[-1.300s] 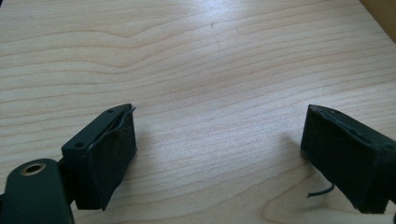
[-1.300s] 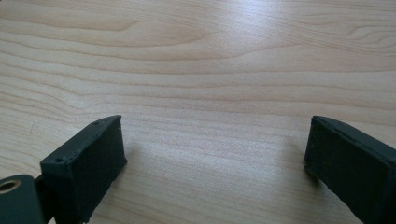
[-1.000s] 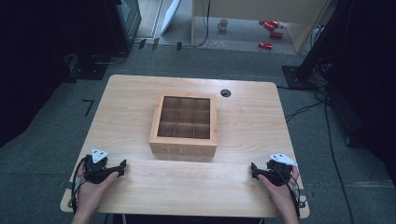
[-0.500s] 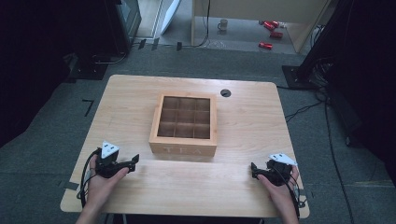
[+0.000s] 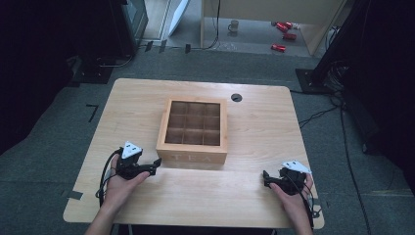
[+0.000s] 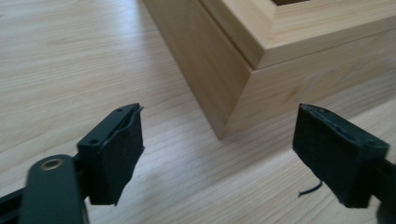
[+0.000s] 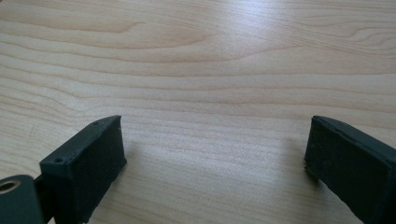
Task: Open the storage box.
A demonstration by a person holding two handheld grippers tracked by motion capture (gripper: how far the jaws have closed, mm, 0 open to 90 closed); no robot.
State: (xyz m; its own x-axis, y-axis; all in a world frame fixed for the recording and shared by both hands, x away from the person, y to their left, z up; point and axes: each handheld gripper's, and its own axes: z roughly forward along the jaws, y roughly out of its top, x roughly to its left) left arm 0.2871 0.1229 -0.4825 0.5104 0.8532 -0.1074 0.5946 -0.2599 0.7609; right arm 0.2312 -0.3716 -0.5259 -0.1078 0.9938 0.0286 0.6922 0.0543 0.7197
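A wooden tea box (image 5: 193,132) with a windowed lid and "TEA" on its front stands shut at the middle of the table (image 5: 147,100). My left gripper (image 5: 155,164) is open, its tips just off the box's near left corner (image 6: 224,126), which sits between the two jaws in the left gripper view. Nothing is held in it (image 6: 219,156). My right gripper (image 5: 265,177) rests open near the table's front right, well clear of the box, with bare wood between its pads (image 7: 215,158).
A round cable hole (image 5: 236,97) lies in the tabletop behind the box. Grey carpet surrounds the table; dark equipment stands at the left and right, and red items (image 5: 281,36) lie on the floor far behind.
My left gripper has moved right and forward along the table, from near the front left edge up to the box's near left corner. The right gripper has stayed put.
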